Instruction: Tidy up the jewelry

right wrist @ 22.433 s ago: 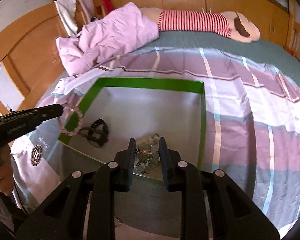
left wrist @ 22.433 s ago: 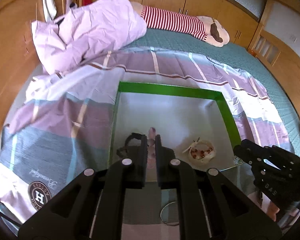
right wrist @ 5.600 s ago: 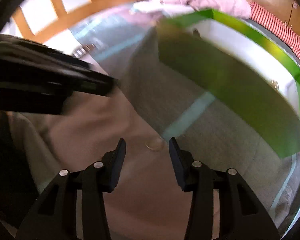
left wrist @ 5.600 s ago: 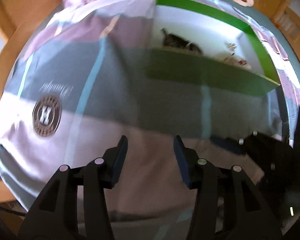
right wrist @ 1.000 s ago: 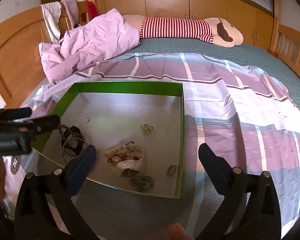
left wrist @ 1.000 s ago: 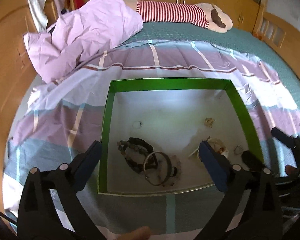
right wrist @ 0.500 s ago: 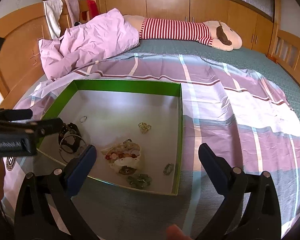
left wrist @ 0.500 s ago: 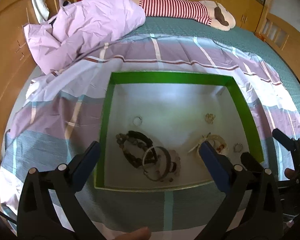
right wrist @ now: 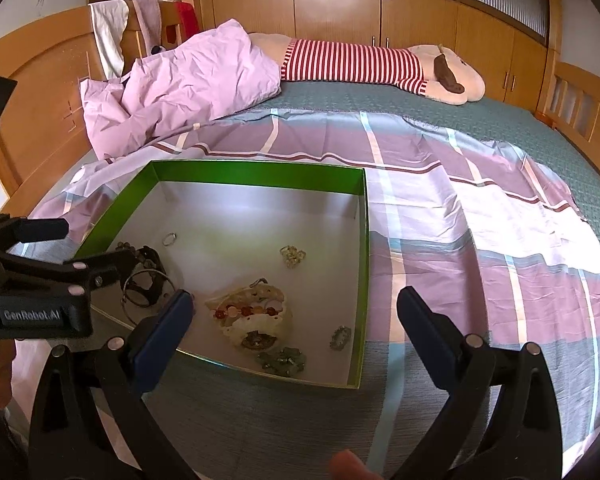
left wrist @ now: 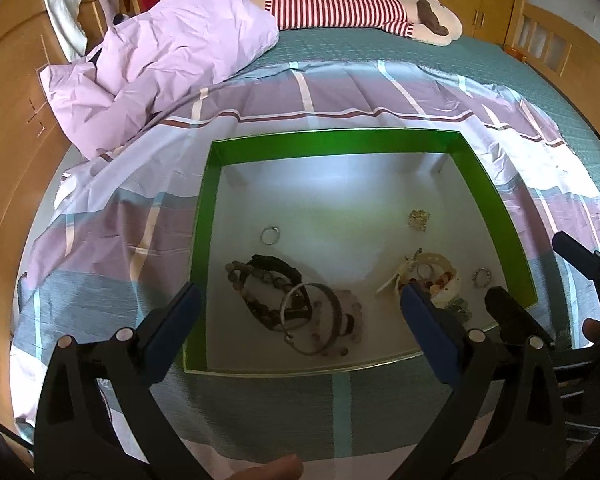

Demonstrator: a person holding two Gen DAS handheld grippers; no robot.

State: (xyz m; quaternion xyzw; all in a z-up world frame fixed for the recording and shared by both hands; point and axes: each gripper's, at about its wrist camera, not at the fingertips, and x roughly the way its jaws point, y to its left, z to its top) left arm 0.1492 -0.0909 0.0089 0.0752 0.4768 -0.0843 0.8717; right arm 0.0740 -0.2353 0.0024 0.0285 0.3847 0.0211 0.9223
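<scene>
Left wrist view: the left hand-held gripper [left wrist: 298,304] hangs above the near edge of the green box [left wrist: 336,142], its blue-padded jaws spread wide and holding nothing.
Right wrist view: the right hand-held gripper [right wrist: 294,308] is likewise spread wide and empty, poised over the box's near right part.
What has changed: a few seconds ago both grippers were low over the bedspread outside the box, with a small ring lying on the cloth between the right jaws; now both are back above the box with jaws far wider than then.
Box contents, left: a metal bangle [left wrist: 310,318] lies over a dark beaded bracelet [left wrist: 266,280] and a pale pink bead bracelet [left wrist: 350,322], the three overlapping; a small ring [left wrist: 270,235] sits apart, farther in.
Box contents, right: a shell dish with amber beads [right wrist: 256,318], a gold ornament [right wrist: 293,257] beyond it, a small silver piece [right wrist: 341,337] near the right wall, a greenish cluster [right wrist: 284,361] at the near wall.
Bedspread: the striped bedspread [right wrist: 480,216] around the box shows no loose jewelry.
Meaning for the task: everything visible sits inside the box, so the gathering looks finished or nearly so; what may remain is untangling the left pile.
</scene>
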